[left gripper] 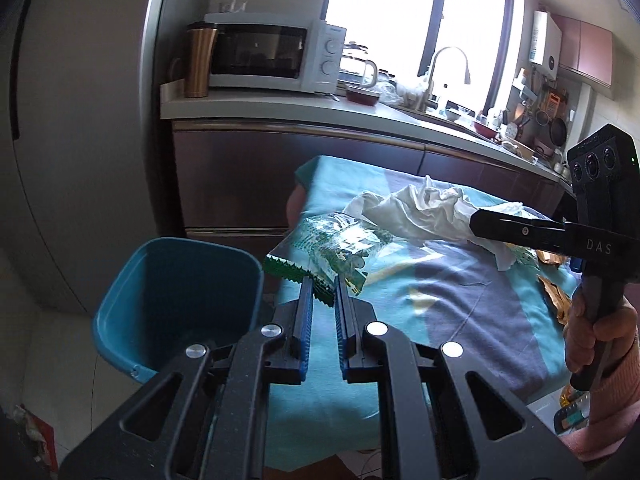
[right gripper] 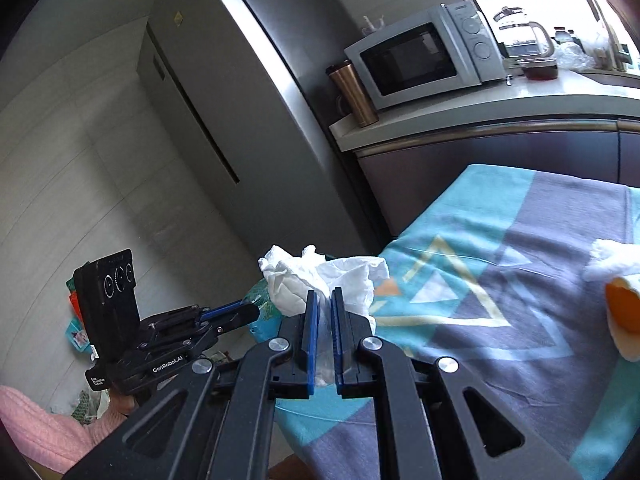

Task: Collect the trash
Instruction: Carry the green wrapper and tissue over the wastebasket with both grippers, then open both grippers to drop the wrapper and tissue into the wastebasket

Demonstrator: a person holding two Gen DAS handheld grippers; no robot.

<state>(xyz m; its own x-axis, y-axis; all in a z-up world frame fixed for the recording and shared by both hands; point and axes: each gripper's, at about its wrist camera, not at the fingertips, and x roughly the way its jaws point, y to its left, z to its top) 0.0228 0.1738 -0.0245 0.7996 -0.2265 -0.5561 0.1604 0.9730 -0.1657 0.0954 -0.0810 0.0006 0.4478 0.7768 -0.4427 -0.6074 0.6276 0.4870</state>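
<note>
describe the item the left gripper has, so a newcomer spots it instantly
Start at the patterned blue cloth. At its edge nearest the teal bin, the left gripper pinches a green-and-white snack wrapper. Unlike the plain white tissue beside it, it is printed and shiny.

Trash on the table, bin beside it

The bin (left gripper: 176,300) stands just left of the table (left gripper: 460,300), below its edge. A snack wrapper (left gripper: 340,252) lies on the table near that edge, its end between the left gripper (left gripper: 323,292) fingers. Behind the wrapper lies a crumpled tissue (left gripper: 420,212), with the right gripper (right gripper: 325,300) closed on it. Behind the table runs a counter (left gripper: 280,106) with a microwave (left gripper: 276,54) on it, and a cup (left gripper: 199,60) left of the microwave.
</note>
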